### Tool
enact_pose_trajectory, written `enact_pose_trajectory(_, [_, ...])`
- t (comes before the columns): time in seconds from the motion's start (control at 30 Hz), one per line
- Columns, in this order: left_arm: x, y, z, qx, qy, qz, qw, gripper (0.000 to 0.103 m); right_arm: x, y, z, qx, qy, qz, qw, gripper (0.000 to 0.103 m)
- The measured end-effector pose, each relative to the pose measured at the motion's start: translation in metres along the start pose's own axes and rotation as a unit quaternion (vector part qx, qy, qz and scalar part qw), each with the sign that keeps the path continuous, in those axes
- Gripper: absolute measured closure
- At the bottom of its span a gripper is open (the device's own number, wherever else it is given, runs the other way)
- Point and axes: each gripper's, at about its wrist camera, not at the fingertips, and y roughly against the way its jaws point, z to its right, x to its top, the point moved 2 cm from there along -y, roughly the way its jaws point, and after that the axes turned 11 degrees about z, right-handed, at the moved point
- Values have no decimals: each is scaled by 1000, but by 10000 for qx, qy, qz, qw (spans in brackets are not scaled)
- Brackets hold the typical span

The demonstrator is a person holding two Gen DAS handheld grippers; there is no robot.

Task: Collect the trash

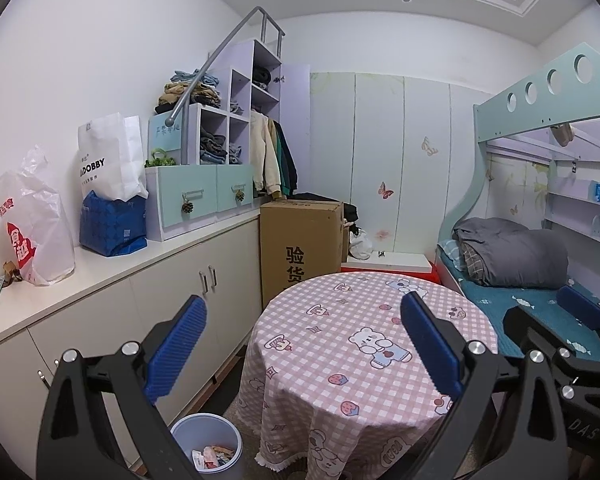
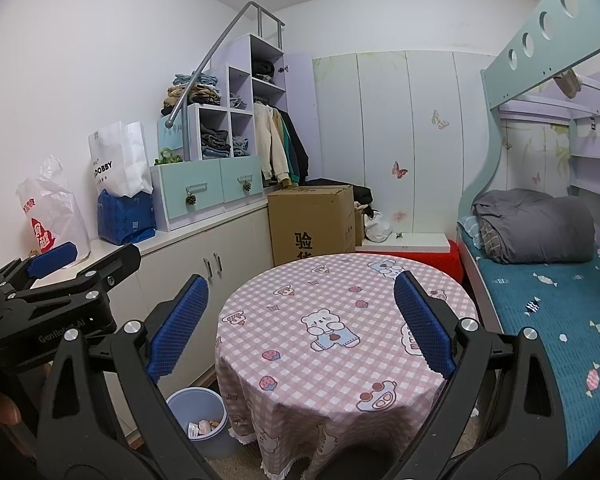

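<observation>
The bin [image 1: 206,446], with wrappers and scraps [image 1: 214,456] inside it, stands on the floor just left of the table [image 1: 364,356], between the table's hanging cloth and the cabinets [image 1: 172,304]. I hold my left gripper [image 1: 304,346] and right gripper [image 2: 300,324] side by side above the near edge of the table, each with its blue pads spread wide and nothing between them. Beyond the table stands a box [image 1: 300,240], and to its right is the bed [image 1: 540,304].

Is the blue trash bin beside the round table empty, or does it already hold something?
Not empty. The trash bin stands upright with wrappers and paper scraps lying at its bottom, well below the rim.
</observation>
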Motion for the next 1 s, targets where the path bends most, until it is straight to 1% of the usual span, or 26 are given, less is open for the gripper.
enact_pose_trajectory(1.0, [-4, 1, -4, -58, -24, -39, 10000, 7, -9, 2, 2, 8, -28, -62, 10000, 11])
